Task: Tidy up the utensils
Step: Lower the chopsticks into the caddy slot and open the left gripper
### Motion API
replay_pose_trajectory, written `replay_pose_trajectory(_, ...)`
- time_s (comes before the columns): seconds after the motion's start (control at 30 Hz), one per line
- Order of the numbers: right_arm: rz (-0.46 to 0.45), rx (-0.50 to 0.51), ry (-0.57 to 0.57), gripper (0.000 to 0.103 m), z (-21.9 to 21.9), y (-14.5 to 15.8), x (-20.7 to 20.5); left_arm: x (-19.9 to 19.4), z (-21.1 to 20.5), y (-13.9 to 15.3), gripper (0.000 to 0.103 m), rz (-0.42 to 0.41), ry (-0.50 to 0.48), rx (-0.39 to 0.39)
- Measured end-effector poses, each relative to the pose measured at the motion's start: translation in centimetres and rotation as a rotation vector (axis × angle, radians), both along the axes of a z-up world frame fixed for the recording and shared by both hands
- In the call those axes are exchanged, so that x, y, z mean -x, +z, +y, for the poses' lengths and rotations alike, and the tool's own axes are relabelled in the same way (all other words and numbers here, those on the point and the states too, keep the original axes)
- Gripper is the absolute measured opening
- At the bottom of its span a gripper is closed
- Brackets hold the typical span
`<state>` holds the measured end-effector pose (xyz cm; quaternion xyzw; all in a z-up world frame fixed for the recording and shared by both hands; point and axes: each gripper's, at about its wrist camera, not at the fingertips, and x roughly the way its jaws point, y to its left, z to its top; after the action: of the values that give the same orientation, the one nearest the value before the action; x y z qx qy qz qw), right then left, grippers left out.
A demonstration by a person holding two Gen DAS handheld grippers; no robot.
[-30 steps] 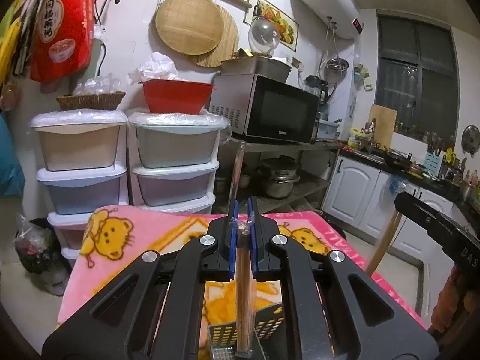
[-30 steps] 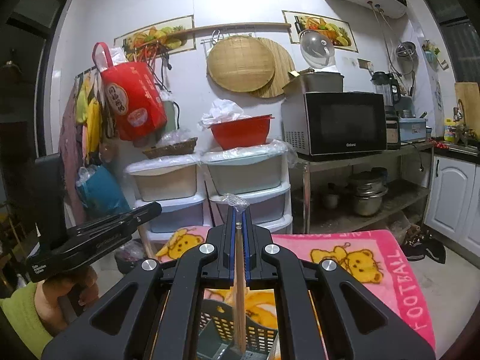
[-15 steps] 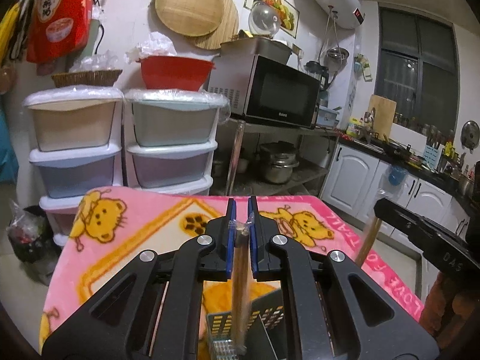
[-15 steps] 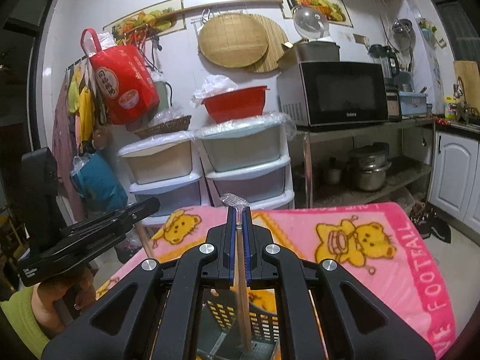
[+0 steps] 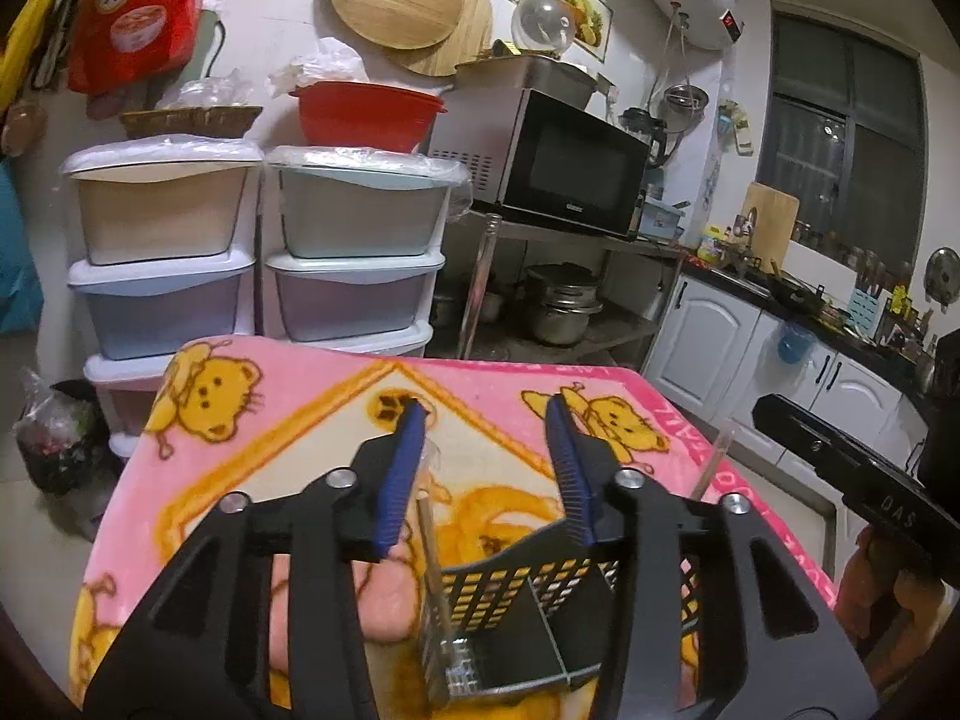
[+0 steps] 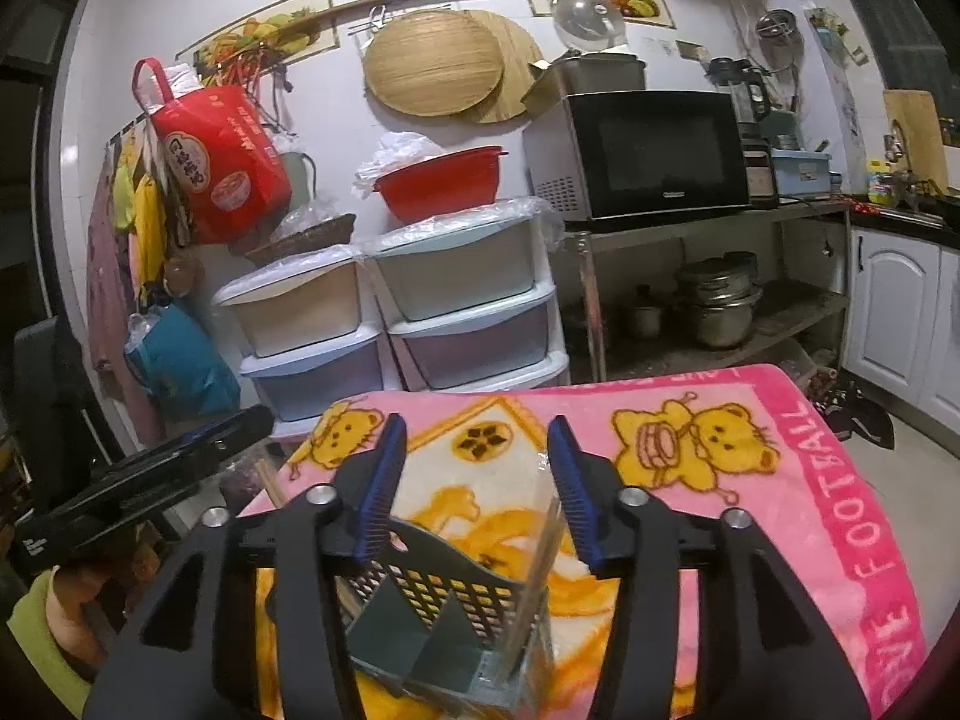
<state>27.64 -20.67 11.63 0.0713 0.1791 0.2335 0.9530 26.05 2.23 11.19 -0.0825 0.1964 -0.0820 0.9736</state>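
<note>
Both grippers hang over the holder [image 5: 522, 612] on the pink blanket [image 5: 492, 396]. The left gripper [image 5: 489, 474] has just opened its jaws about half wide; its chopstick [image 5: 433, 564] stands free, near upright, at 7 o'clock from the jaw gap, foot in the holder. The right gripper [image 6: 480, 486] has opened likewise; its chopstick [image 6: 534, 588] leans by the right jaw at 5 o'clock, in the holder [image 6: 432, 600]. To my judgement, both hands may now lift straight up.

Plenty of bare pink blanket [image 6: 750, 480] past the dark perforated caddy [image 6: 432, 594] to pass through. Behind the caddy, stacked plastic drawers [image 6: 468, 324] and a microwave shelf [image 6: 708, 222] wall it off.
</note>
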Motion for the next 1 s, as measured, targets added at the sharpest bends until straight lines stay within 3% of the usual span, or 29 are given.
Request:
replay_pose_trajectory(0.23, 0.003, 0.024, -0.036, 0.061, -1.3, -0.9, 1.4, 2.0, 0.9, -0.6, 0.072, 0.017, 0.037, 0.010)
replay_pose_trajectory(0.5, -0.035, 0.064, -0.059, 0.075, -2.3, -1.6, 4.2, 4.6, 1.4, -1.2, 0.092, 0.031, 0.061, 0.019)
replay_pose_trajectory(1.0, -0.016, 0.123, -0.103, 0.084, -3.6, -3.5, 8.2, 8.7, 1.1, -2.7, 0.092, 0.044, 0.069, 0.001)
